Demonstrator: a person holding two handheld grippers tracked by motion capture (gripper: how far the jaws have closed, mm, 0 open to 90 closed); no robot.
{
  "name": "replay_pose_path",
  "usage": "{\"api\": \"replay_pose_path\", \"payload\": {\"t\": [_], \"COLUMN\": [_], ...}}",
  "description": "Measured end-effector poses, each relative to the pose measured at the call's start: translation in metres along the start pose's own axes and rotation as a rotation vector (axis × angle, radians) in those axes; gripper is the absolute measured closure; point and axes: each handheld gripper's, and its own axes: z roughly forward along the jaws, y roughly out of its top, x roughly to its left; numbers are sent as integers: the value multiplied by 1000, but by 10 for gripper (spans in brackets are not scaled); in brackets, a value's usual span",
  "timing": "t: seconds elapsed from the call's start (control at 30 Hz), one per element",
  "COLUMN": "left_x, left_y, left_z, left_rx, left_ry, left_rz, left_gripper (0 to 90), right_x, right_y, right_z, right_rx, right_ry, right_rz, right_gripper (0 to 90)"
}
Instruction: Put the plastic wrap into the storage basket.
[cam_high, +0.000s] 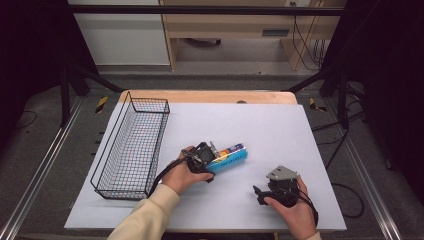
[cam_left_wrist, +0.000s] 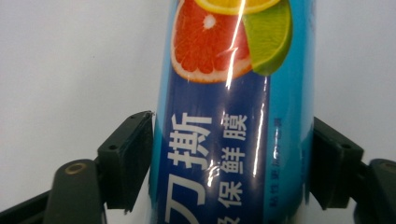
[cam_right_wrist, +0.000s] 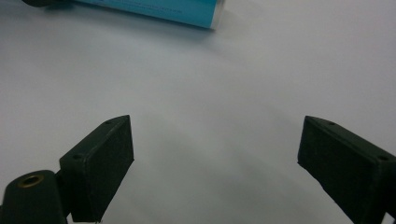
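Observation:
A long blue cling-film box (cam_high: 229, 156) with citrus pictures and white lettering lies on the white table sheet (cam_high: 265, 125), near its middle. My left gripper (cam_high: 212, 156) grips it at its near end. In the left gripper view, both black pads press on the sides of the box (cam_left_wrist: 229, 93), so the left gripper (cam_left_wrist: 231, 163) is shut on it. My right gripper (cam_high: 260, 195) rests at the front right of the sheet, apart from the box. In the right gripper view, the right gripper (cam_right_wrist: 215, 158) stands open over bare sheet, with the box's end (cam_right_wrist: 187, 11) farther off.
A black wire basket (cam_high: 107, 150) stands along the left side of the sheet, its long side running front to back. Beyond the table's far wooden edge (cam_high: 210, 96) are a dark floor and furniture. Black frame bars flank the table.

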Motion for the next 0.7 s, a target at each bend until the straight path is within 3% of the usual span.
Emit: {"api": "replay_pose_path", "payload": {"t": [0.3, 0.47, 0.7], "left_x": [1, -1, 0], "left_y": [1, 3, 4], "left_z": [0, -1, -3], "left_rx": [5, 22, 19], "left_ry": [-20, -4, -15], "left_rz": [-6, -2, -45], "left_gripper": [297, 302, 309], "right_x": [0, 0, -1], "right_y": [0, 0, 0], "right_z": [0, 0, 0], "right_rx": [0, 1, -2], "right_ry": [1, 1, 3], "right_rz": [2, 4, 2], "right_gripper": [109, 109, 110]}}
